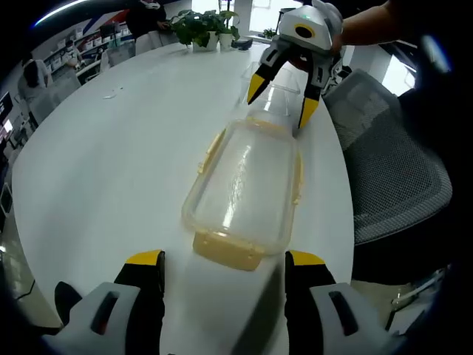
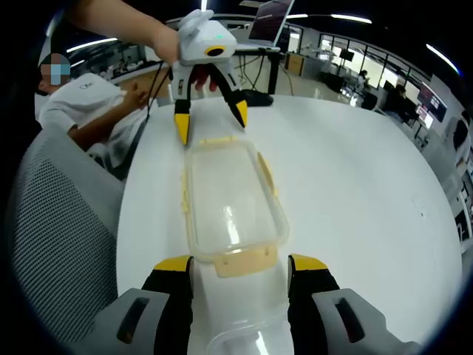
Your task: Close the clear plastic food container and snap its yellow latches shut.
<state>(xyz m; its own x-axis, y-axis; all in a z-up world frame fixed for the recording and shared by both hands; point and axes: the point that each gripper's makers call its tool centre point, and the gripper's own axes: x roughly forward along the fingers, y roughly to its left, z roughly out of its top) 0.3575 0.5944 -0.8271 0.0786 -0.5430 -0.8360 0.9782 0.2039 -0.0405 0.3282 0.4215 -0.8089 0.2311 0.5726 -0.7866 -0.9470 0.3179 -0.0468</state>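
Broadly, your white round table (image 1: 111, 163) carries everything. Clear plastic food container (image 1: 244, 188), lid on, lies lengthwise between your two grippers, just ahead of each pair of jaws. Left gripper (image 1: 225, 262): jaws wide, holding nothing, near yellow end latch (image 1: 228, 250). Right gripper (image 2: 240, 265): jaws wide, empty, straddling the opposite end latch (image 2: 240, 260).

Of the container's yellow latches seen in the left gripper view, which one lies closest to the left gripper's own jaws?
The wide end latch on the container, lying just ahead of the open left gripper. The narrow side latches sit farther up the long edges, toward the right gripper.
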